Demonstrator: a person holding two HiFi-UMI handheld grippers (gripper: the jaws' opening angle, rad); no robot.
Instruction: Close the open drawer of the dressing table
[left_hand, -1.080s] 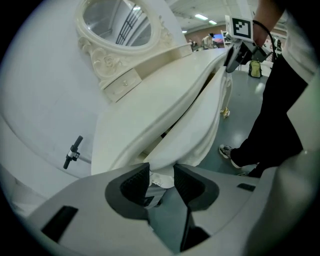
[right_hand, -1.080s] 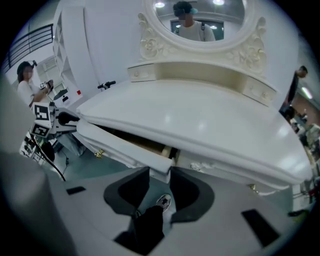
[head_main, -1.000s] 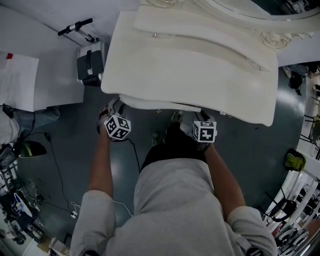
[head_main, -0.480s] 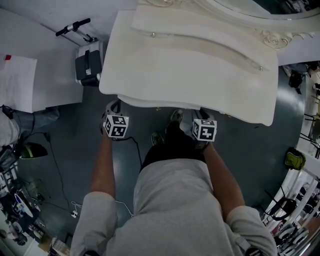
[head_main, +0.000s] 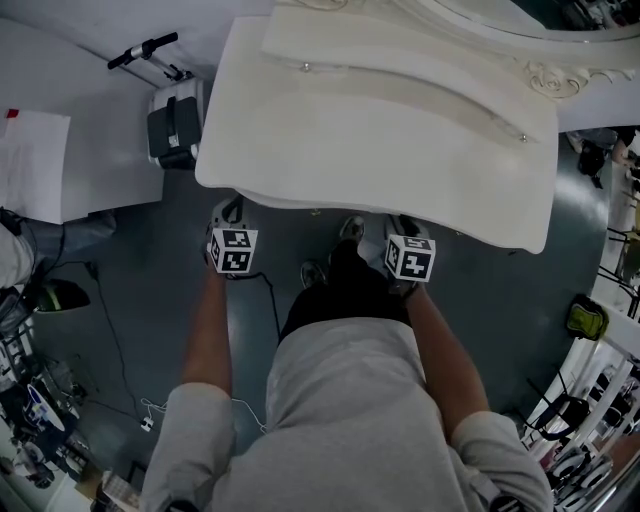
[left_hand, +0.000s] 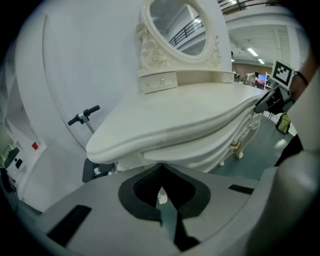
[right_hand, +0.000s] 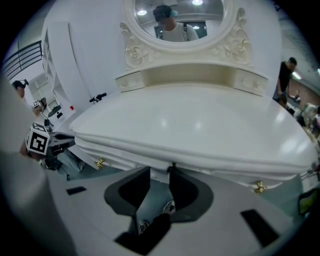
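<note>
The white dressing table (head_main: 400, 130) fills the upper head view. Its drawer (head_main: 300, 204) shows as a thin lip under the front edge. My left gripper (head_main: 230, 222) sits at that lip's left end and my right gripper (head_main: 405, 232) near its middle, both tips tucked under the tabletop. In the left gripper view the left gripper (left_hand: 161, 169) is shut with nothing in it, tips close to the drawer front (left_hand: 200, 152). In the right gripper view the right gripper (right_hand: 160, 172) stands open, facing the drawer front (right_hand: 125, 159), with a small knob (right_hand: 173, 164) just above its right finger.
A folded scooter (head_main: 175, 115) stands on the floor left of the table. The person's feet (head_main: 350, 235) are under the front edge, and a cable (head_main: 270, 300) runs across the dark floor. Brass knobs (right_hand: 259, 187) dot the table's front. An oval mirror (right_hand: 172, 20) rises behind.
The left gripper has rolled so its marker cube faces up squarely. The drawer lip shows a little less under the tabletop. The right gripper has stayed in place.
</note>
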